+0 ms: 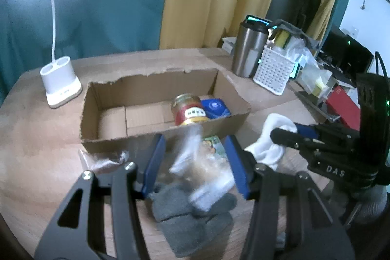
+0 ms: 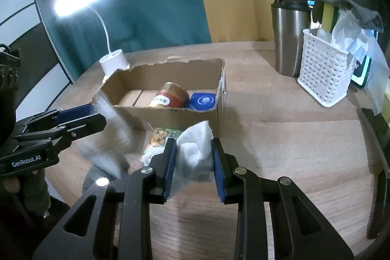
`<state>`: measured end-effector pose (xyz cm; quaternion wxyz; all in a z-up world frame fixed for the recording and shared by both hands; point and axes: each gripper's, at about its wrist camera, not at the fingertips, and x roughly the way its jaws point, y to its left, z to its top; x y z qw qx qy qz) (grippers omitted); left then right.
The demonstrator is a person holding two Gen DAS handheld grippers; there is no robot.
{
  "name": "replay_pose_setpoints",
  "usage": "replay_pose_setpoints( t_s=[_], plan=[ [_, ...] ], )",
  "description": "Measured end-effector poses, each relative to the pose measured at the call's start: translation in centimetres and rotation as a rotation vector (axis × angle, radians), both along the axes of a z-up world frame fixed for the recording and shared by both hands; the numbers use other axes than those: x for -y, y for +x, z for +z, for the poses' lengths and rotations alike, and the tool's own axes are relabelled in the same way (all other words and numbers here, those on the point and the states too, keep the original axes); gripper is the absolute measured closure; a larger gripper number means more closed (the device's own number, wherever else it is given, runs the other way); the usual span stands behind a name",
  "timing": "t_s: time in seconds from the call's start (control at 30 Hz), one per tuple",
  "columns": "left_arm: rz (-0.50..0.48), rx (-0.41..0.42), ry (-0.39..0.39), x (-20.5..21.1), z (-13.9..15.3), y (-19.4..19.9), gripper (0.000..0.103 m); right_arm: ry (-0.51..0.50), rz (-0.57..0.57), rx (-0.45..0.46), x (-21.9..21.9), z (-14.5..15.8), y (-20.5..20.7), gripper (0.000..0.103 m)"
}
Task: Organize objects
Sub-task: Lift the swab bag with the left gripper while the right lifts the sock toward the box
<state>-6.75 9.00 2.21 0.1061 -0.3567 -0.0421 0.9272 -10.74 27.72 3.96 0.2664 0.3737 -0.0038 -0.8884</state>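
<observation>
Holding: right gripper (image 2: 193, 162) pinches crumpled white cloth sock (image 2: 195, 150).
Left gripper (image 1: 192, 160): spread around blurred clear plastic bag (image 1: 202, 169).
Ahead: open brown cardboard box (image 2: 170, 116), nearer left.

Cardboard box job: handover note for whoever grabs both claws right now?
Left claw: open, blurred clear plastic bag between its fingers; grip unclear.
Right claw: shut on white sock.
Cardboard box holds a jar and a blue packet.
Outside the box on the table: grey socks, a printed snack packet.
Left: box the sock, the bag, the rest.
</observation>
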Motion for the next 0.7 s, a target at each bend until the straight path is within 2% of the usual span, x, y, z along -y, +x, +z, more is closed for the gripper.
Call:
replay_pose_setpoints(
  t_s=[0.1, 0.4, 0.6, 0.63, 0.7],
  plan=[
    [-0.007, -0.005, -0.016, 0.0, -0.2, -0.3, 0.050, -0.001, -0.007, -0.009, 0.1, 0.4, -0.1, 0.073],
    [-0.011, 0.124, 0.021, 0.0, -3.0, -1.5, 0.049, 0.001, -0.015, -0.014, 0.0, 0.6, -0.1, 0.073],
    [0.002, 0.178, 0.030, -0.8, -4.5, -2.2, 0.041, -0.002, -0.023, -0.006, -0.5, 0.0, -0.2, 0.073],
    [0.008, 0.186, 0.030, -0.9, -4.7, -2.3, 0.032, -0.003, -0.026, -0.005, -0.7, -0.1, -0.3, 0.073],
    [0.018, 0.199, 0.041, -1.0, -5.1, -2.5, 0.029, -0.005, -0.032, 0.000, -1.1, -0.3, -0.4, 0.073]
  ],
)
